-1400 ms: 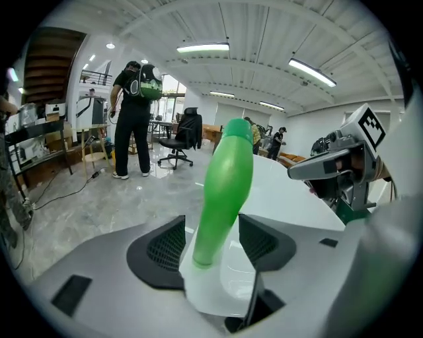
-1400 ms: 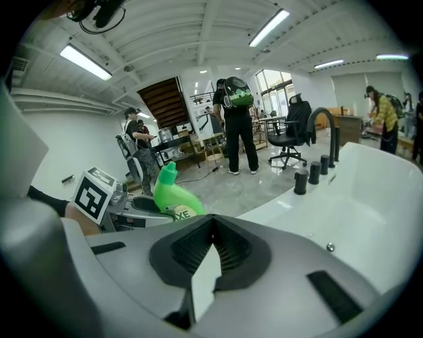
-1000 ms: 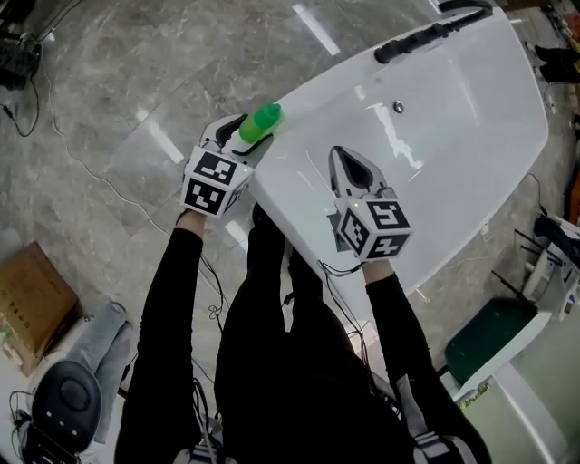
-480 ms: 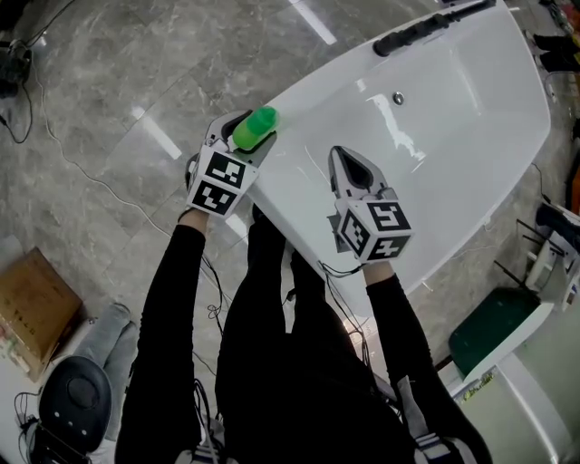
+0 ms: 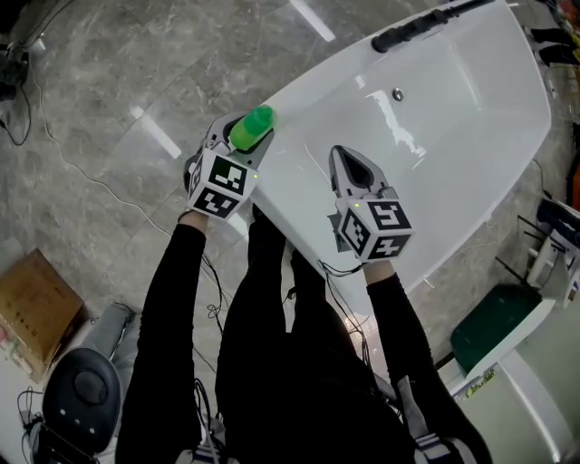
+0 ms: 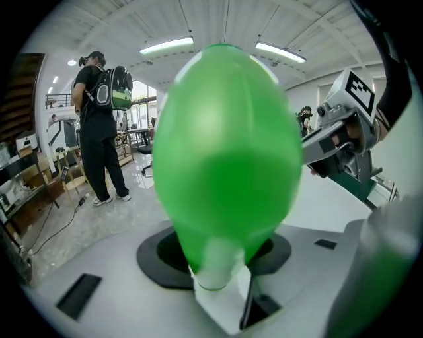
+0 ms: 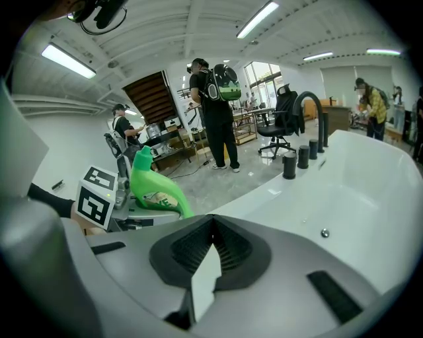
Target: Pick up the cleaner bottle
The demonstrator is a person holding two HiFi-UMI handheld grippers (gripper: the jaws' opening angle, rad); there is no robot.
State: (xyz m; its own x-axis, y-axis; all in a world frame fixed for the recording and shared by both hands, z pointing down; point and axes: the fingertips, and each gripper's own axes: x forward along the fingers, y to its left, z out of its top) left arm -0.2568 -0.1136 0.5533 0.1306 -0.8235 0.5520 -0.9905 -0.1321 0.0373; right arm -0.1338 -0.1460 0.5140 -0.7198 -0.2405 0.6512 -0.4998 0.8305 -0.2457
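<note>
The green cleaner bottle [image 5: 252, 127] stands at the near left rim of the white bathtub [image 5: 471, 136]. My left gripper [image 5: 237, 138] has its jaws on either side of the bottle and is closing on it. In the left gripper view the bottle [image 6: 225, 152] fills the middle, its sides against the dark pads. The right gripper view shows the bottle [image 7: 155, 188] upright beside the left gripper [image 7: 122, 191]. My right gripper [image 5: 349, 165] hovers over the tub's near side, shut with nothing in it [image 7: 210, 241].
A black faucet [image 5: 421, 27] sits at the tub's far end, and a drain [image 5: 397, 94] lies in its floor. On the marble floor lie a cardboard box [image 5: 32, 304], cables, and a green bin [image 5: 494, 331]. People stand in the background [image 7: 215, 112].
The left gripper has rolled slightly and drawn its jaws in around the bottle, which shifted a little to the left with it. The right gripper has stayed put.
</note>
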